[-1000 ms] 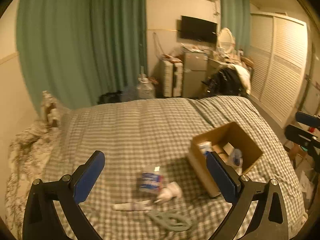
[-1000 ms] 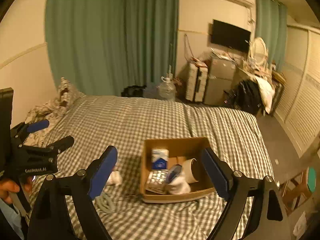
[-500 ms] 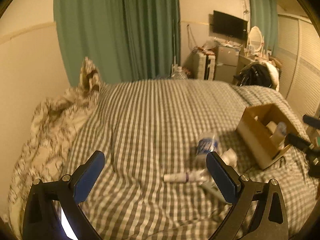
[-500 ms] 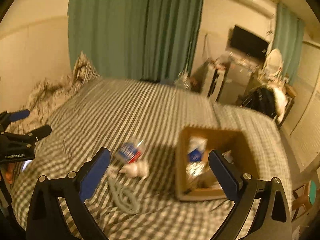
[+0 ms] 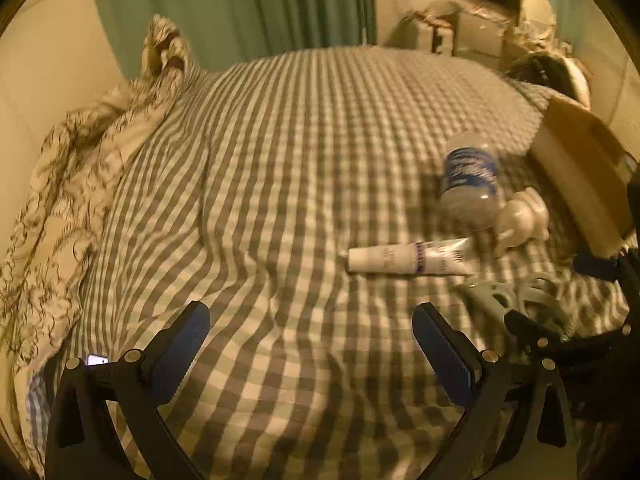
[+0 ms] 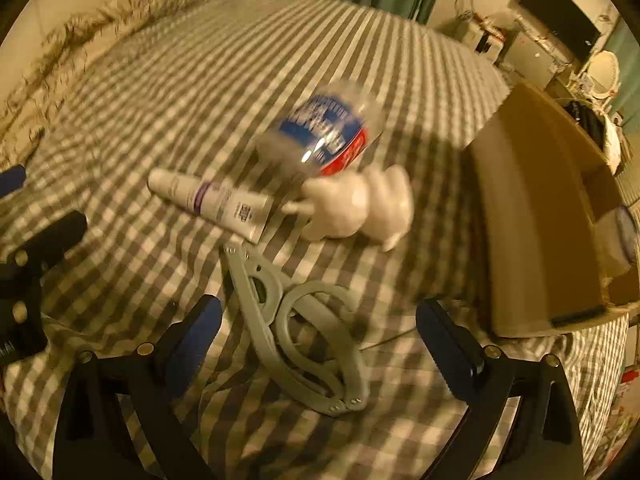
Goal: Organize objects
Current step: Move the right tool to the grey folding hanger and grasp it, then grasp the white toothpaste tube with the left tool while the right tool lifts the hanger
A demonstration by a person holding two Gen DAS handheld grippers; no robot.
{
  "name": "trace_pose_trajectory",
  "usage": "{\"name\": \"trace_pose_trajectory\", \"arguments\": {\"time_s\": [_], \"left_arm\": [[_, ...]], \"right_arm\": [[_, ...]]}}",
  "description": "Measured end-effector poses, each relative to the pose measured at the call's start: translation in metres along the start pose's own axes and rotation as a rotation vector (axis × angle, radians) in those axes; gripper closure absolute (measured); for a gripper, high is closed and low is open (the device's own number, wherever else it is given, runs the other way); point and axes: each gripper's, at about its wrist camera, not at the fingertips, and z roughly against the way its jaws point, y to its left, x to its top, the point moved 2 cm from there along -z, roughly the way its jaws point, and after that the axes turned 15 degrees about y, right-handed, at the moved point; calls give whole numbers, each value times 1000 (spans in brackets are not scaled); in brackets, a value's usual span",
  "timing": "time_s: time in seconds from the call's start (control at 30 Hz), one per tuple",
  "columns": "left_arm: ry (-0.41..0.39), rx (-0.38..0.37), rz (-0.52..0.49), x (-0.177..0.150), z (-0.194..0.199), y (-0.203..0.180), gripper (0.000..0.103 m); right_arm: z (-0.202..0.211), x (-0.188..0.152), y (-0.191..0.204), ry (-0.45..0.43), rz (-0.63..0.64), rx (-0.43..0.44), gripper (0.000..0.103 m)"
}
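Note:
On the checked bed lie a clear bottle with a blue label, a white tube, a white figurine and a grey folding hanger. A cardboard box with items inside stands to their right. My right gripper is open, low over the hanger. My left gripper is open and empty over bare bedding, left of the objects.
A crumpled patterned duvet lies along the bed's left side by the wall. Green curtains, a TV and cluttered furniture stand beyond the bed's far end. The other gripper shows at the left edge of the right wrist view.
Both grippers have dropped closer to the bed and swung toward the loose objects. The right one now hovers over the hanger. Both stay open.

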Motion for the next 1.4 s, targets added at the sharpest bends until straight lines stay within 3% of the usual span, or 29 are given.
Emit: {"name": "trace_pose_trajectory", "arguments": {"time_s": [0.13, 0.17, 0.37, 0.43, 0.6, 0.8, 0.97, 1.17, 1.23, 1.3, 1.4], "left_arm": [[47, -18, 5, 1, -13, 3, 0], [55, -21, 6, 1, -15, 2, 0], [75, -37, -7, 3, -20, 0, 0], [71, -50, -17, 5, -18, -1, 0], [41, -104, -83, 10, -10, -11, 0], [-25, -153, -236, 36, -8, -30, 0], [25, -131, -348, 57, -36, -44, 1], [105, -113, -458, 65, -76, -66, 11], [127, -128, -494, 64, -84, -74, 22], [131, -117, -527, 63, -89, -81, 27], [113, -130, -557, 63, -83, -85, 51]], "right_arm": [[-22, 3, 5, 89, 14, 3, 23], [-28, 3, 6, 109, 18, 2, 23], [-37, 0, 8, 131, 32, -7, 38], [-32, -3, 5, 109, 28, -2, 45], [9, -14, -10, -37, -28, 36, 48], [46, -15, -40, -125, -75, 80, 48], [50, 0, -54, -147, -107, 88, 48], [25, 11, -58, -96, -129, 121, 48], [21, 12, -61, -84, -139, 139, 48], [16, 14, -62, -73, -147, 147, 48], [12, 12, -65, -66, -156, 159, 48]]}}
